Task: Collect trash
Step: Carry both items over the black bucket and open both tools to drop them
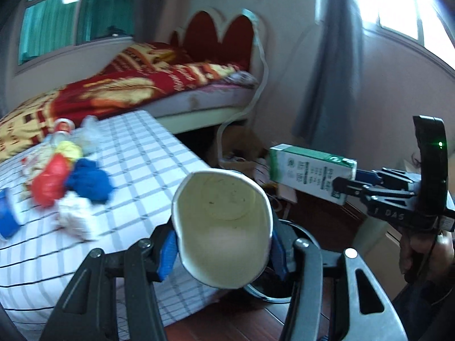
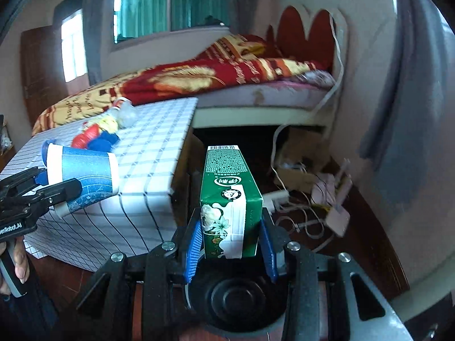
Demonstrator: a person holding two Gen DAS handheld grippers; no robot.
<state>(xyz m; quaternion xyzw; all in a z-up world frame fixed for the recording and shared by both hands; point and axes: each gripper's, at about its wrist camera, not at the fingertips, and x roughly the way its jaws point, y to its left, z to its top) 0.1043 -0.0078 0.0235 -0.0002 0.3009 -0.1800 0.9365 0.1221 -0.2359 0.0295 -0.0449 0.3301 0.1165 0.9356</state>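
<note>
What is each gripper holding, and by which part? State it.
Left gripper: a blue-and-white paper cup, gripped across its sides. Right gripper: a green-and-white drink carton, clamped at its near end.

A table (image 1: 148,153) under my white checked cloth carries a heap of crumpled wrappers (image 1: 65,176) and a can (image 1: 64,126), near its far end.

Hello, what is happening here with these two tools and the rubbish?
A person is collecting trash with two handheld claws. The left claw holds a paper cup, and the right claw holds a green carton. Both are off the checked table, above a dark bin on the floor. More crumpled rubbish is on the table.
</note>
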